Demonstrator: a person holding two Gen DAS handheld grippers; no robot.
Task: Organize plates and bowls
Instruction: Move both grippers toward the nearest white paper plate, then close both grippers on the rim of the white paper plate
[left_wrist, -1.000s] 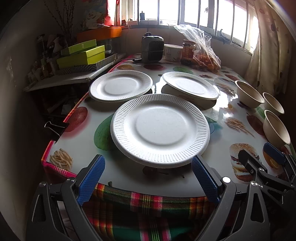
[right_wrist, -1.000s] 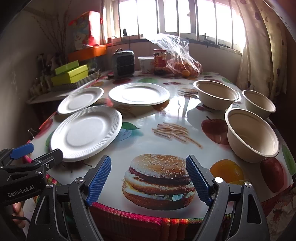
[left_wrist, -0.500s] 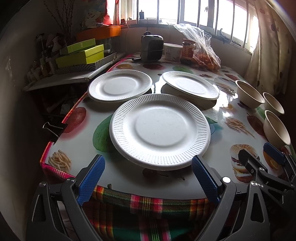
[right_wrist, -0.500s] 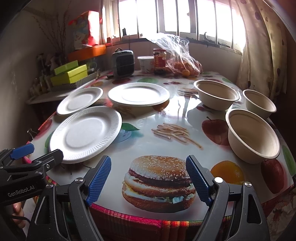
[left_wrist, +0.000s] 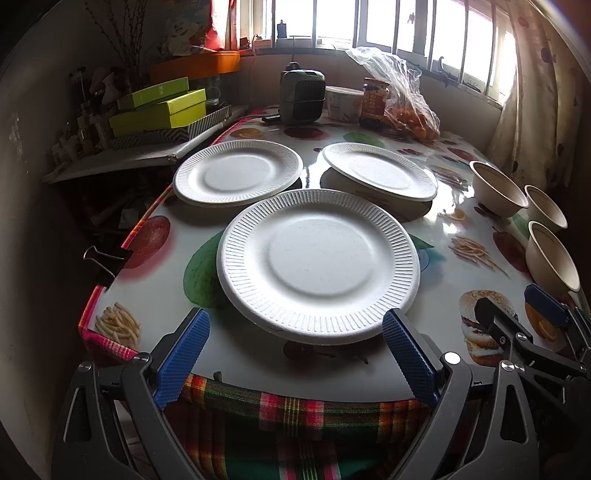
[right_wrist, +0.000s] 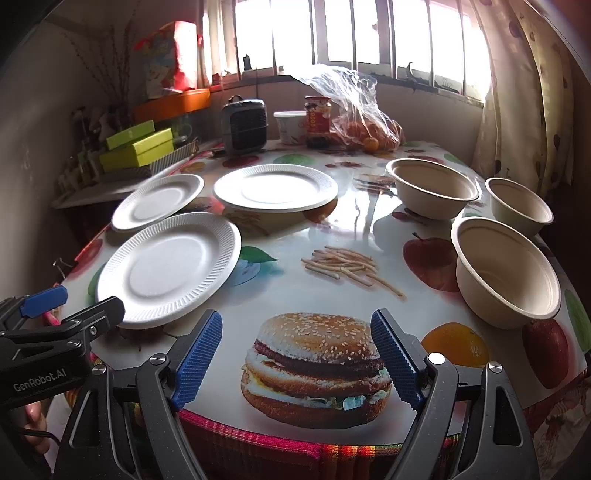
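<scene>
Three white paper plates lie on the printed table: a near plate (left_wrist: 317, 262) (right_wrist: 168, 267), a far left plate (left_wrist: 238, 171) (right_wrist: 159, 201) and a far middle plate (left_wrist: 380, 170) (right_wrist: 275, 186). Three beige bowls stand at the right: a near bowl (right_wrist: 508, 271) (left_wrist: 550, 254), a far bowl (right_wrist: 432, 186) (left_wrist: 498, 190) and a small far right bowl (right_wrist: 519, 203) (left_wrist: 545, 206). My left gripper (left_wrist: 295, 358) is open at the table's front edge, just before the near plate. My right gripper (right_wrist: 297, 362) is open over the burger print, empty.
A small dark heater (left_wrist: 301, 96), a white tub (left_wrist: 341, 103), a jar (left_wrist: 373, 103) and a plastic bag of oranges (left_wrist: 406, 99) stand at the table's far end. Green boxes (left_wrist: 159, 107) sit on a shelf at left. A binder clip (left_wrist: 105, 258) grips the left edge.
Both grippers have edged slightly forward and lower towards the table. Nothing on the table has moved.
</scene>
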